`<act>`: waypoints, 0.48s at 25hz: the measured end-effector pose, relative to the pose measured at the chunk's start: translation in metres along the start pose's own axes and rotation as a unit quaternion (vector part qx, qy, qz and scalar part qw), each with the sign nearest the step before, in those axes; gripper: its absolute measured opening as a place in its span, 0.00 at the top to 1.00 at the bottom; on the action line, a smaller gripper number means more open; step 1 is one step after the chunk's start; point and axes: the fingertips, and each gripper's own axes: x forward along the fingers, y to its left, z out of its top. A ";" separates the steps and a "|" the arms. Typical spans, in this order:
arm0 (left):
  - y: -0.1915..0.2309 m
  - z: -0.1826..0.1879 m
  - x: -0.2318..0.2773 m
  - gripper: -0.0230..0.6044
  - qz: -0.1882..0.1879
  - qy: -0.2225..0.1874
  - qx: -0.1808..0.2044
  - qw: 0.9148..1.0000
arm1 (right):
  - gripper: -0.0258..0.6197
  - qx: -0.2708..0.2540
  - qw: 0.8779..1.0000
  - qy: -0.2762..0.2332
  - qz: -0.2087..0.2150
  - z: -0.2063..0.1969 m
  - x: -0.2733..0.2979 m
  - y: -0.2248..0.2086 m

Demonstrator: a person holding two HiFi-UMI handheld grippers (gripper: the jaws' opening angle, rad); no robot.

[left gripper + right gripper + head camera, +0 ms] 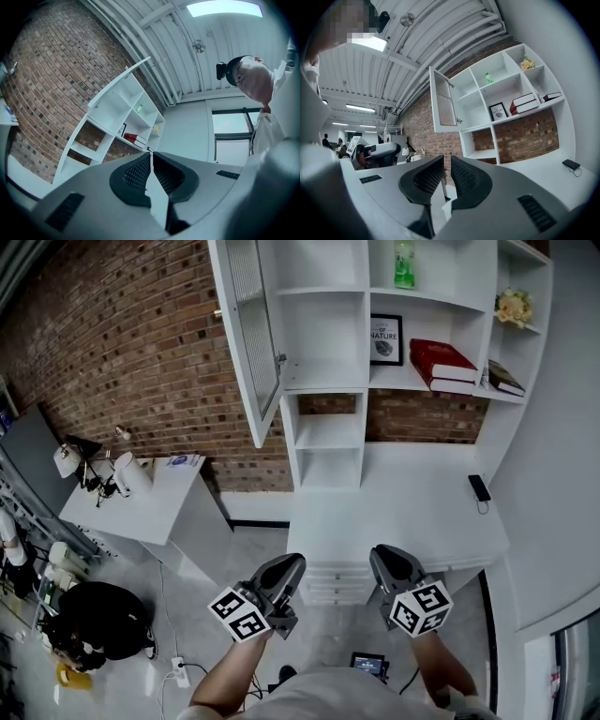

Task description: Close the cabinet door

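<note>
The white cabinet door (248,334) with a ribbed glass panel stands swung wide open at the upper left of the white shelf unit (328,381). It also shows in the right gripper view, door (443,101) hinged out to the left. Both grippers hang low, in front of the desk and far below the door. My left gripper (295,562) is shut with nothing held, its tips meeting in its own view (151,154). My right gripper (382,554) is shut too, empty, with only a thin slit between the pads (446,161).
A white desk (412,493) with drawers (337,582) juts out under the shelves, with a black phone (479,487) on it. Red books (441,362), a framed picture (385,339) and a green bottle (404,263) fill the shelves. A side table (141,502) and black bag (98,620) stand left.
</note>
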 end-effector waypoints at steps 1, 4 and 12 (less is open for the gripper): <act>0.000 0.000 0.001 0.95 0.002 -0.001 0.001 1.000 | 0.86 -0.001 1.000 0.001 0.000 0.000 -0.001 -0.002; -0.002 0.000 0.006 0.95 0.005 -0.006 0.003 1.000 | 0.86 -0.004 1.000 0.001 -0.001 0.001 -0.002 -0.009; -0.007 0.004 0.014 0.95 0.012 -0.010 0.013 1.000 | 0.86 -0.018 1.000 -0.005 0.002 0.013 -0.002 -0.022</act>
